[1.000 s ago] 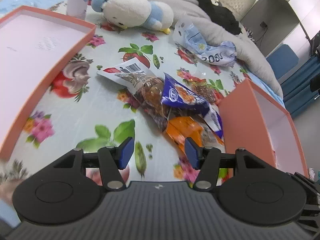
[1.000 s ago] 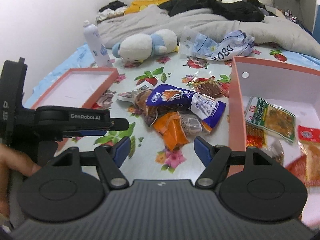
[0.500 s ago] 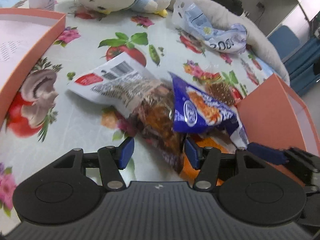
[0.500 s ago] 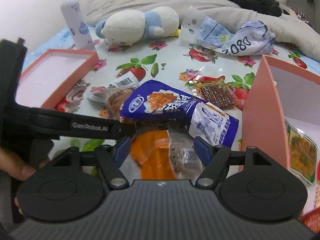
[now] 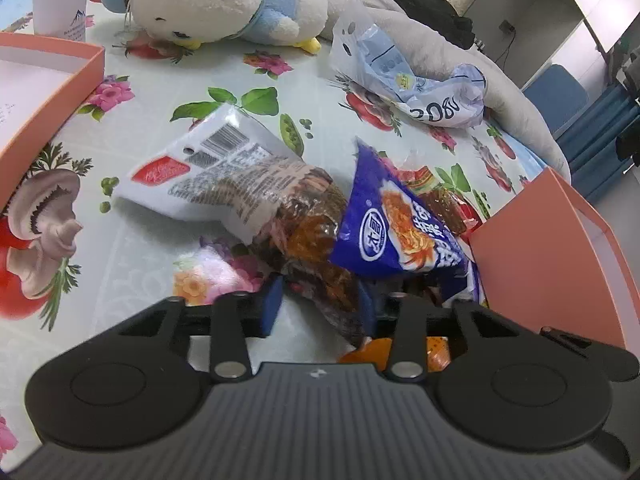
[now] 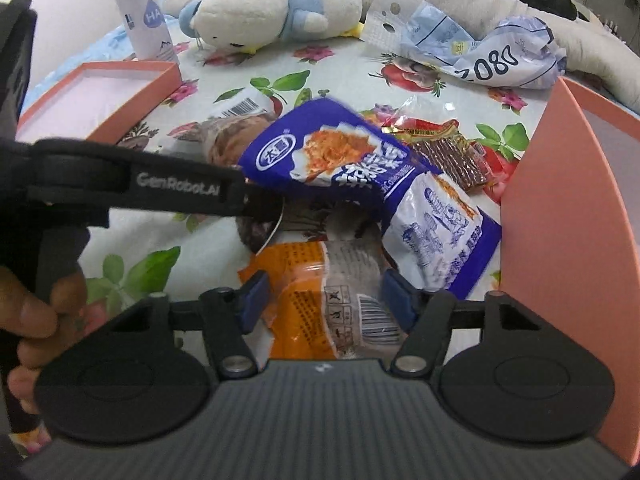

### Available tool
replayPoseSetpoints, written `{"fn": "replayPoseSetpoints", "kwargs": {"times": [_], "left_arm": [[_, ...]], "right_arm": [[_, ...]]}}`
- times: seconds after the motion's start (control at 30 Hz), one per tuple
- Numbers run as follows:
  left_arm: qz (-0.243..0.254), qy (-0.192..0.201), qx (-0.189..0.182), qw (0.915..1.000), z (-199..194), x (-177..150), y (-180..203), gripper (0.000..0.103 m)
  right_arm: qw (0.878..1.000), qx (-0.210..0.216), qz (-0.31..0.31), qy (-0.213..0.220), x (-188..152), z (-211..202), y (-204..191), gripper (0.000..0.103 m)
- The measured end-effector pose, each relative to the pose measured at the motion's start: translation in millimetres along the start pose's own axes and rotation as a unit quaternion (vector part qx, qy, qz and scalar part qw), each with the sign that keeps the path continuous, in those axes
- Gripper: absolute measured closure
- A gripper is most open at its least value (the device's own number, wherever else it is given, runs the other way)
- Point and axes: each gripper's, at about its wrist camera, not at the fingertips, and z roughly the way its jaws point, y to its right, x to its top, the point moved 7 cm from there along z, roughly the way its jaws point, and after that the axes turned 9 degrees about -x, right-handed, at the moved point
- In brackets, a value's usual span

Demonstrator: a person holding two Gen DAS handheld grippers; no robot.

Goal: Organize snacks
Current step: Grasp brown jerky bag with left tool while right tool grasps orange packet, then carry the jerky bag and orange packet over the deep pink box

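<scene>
A heap of snack packets lies on the flowered cloth. In the left wrist view, my left gripper is closing, its blue pads against both sides of the brown snack packet, whose white barcoded end points away. A blue packet rests on top of it. My right gripper is also closing. The orange packet lies between its pads, which stand just off its edges. The left gripper's finger crosses that view from the left, under the blue packet.
A tall salmon box stands right of the heap, and a shallow salmon tray lies to the left. A small red-brown packet, a crumpled blue-white bag, a plush bird and a white bottle lie beyond. A hand holds the left gripper.
Both grippers have dropped forward onto the heap. The left jaws have narrowed onto the brown packet, and the right jaws have narrowed around the orange packet.
</scene>
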Motion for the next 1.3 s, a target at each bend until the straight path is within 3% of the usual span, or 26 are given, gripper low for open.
{"fn": "replayPoseSetpoints", "kwargs": {"times": [0.03, 0.1, 0.37, 0.77, 1.3], "left_arm": [[-0.002, -0.002, -0.002, 1.0, 1, -1, 0, 0.079], [-0.012, -0.002, -0.008, 0.9999, 2, -2, 0, 0.084], [-0.011, 0.0, 0.005, 0.9999, -15, -14, 1, 0.094], [-0.024, 0.007, 0.032, 0.9992, -91, -61, 4, 0.096], [0.006, 0.049, 0.024, 0.9985, -217, -110, 60, 0.096]], "right_arm": [[1.0, 0.0, 0.001, 0.0, 0, -1, 0, 0.042], [1.0, 0.002, 0.006, -0.001, 0, -3, 1, 0.046], [1.0, 0.014, 0.018, -0.011, -8, -22, -3, 0.05], [0.999, 0.024, 0.037, -0.004, -39, -86, -15, 0.051], [0.991, 0.015, 0.1, 0.09, -67, -218, -8, 0.051]]}}
